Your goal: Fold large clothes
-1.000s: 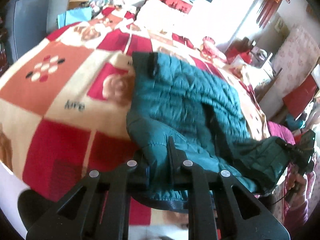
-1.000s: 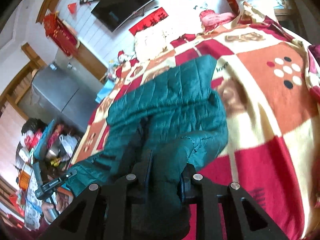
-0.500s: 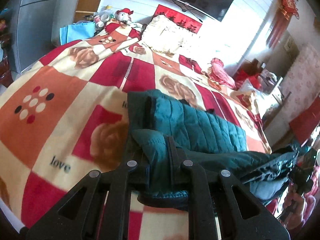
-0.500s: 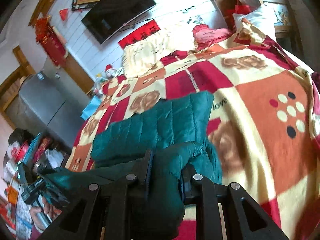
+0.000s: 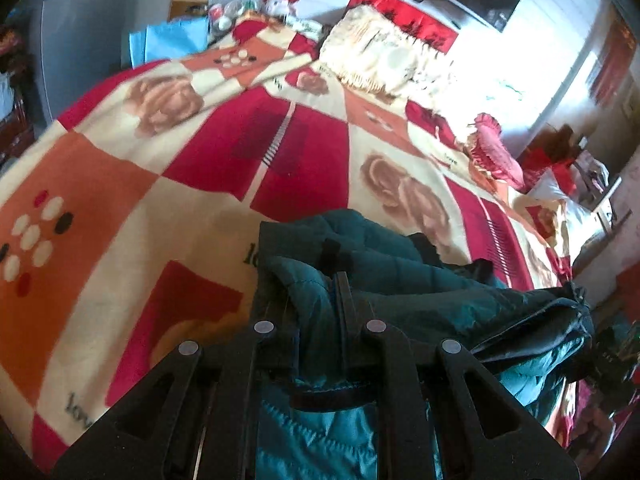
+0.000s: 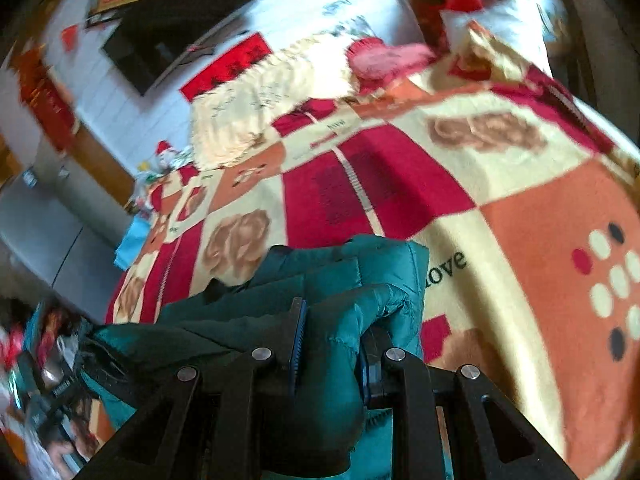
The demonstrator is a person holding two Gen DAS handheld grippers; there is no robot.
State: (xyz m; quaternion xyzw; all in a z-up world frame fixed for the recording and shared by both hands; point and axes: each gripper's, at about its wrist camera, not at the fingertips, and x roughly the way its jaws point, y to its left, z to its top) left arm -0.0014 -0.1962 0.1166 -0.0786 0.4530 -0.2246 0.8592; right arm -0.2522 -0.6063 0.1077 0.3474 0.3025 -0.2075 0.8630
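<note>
Both your left gripper (image 5: 316, 300) and right gripper (image 6: 332, 332) have their jaws clamped on the teal jacket's (image 5: 420, 280) near edge; its body lies ahead on the bed (image 5: 160, 184). Carry both corners level and evenly forward, keeping the fold square.

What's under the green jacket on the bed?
The green jacket lies bunched on a checked blanket with roses and the word "love". The blanket runs out from under it on all sides. Whatever lies directly beneath the jacket is covered.
</note>
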